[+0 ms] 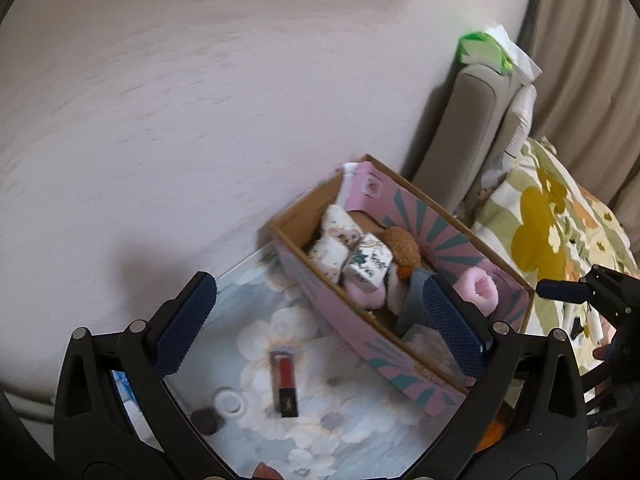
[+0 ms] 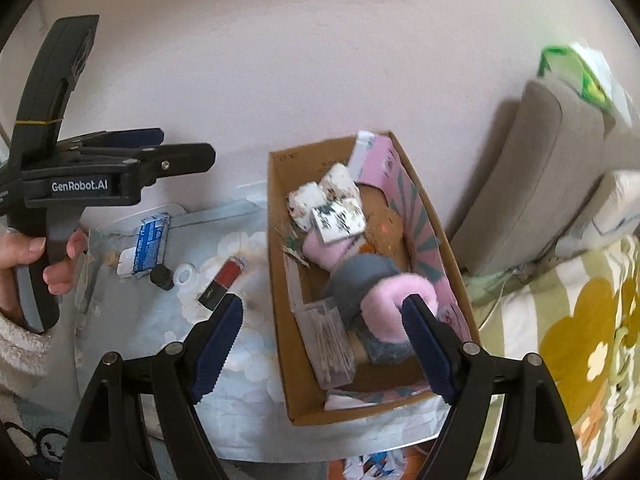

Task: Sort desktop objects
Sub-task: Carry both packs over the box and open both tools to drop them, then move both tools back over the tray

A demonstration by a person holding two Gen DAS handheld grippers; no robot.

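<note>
Presently, both hand-held grippers hang above the bench (image 2: 224, 408), which carries a floral cover and stands against a pale wall. The left hand-held gripper (image 1: 320, 328) has its jaws spread wide and holds nothing; in the right wrist view it appears side-on at the left (image 2: 176, 148), gripped by a hand (image 2: 36, 264), its opening not readable from that angle. The right hand-held gripper (image 2: 322, 348) is likewise wide open and empty, poised over the near end of the box (image 2: 280, 280). The box, cardboard with pink and teal sides, sits at the bench's right edge, beside a bed. It contains a pink and grey plush (image 2: 360, 280), patterned white packets (image 2: 324, 200), a brown plush (image 2: 386, 226) and a clear case of cotton swabs (image 2: 328, 340). Left of the box, on the cover, lie a lipstick (image 2: 222, 282), a white ring (image 2: 186, 272), a dark cap (image 2: 162, 276) and a blue packet (image 2: 150, 246), all near one another.
</note>
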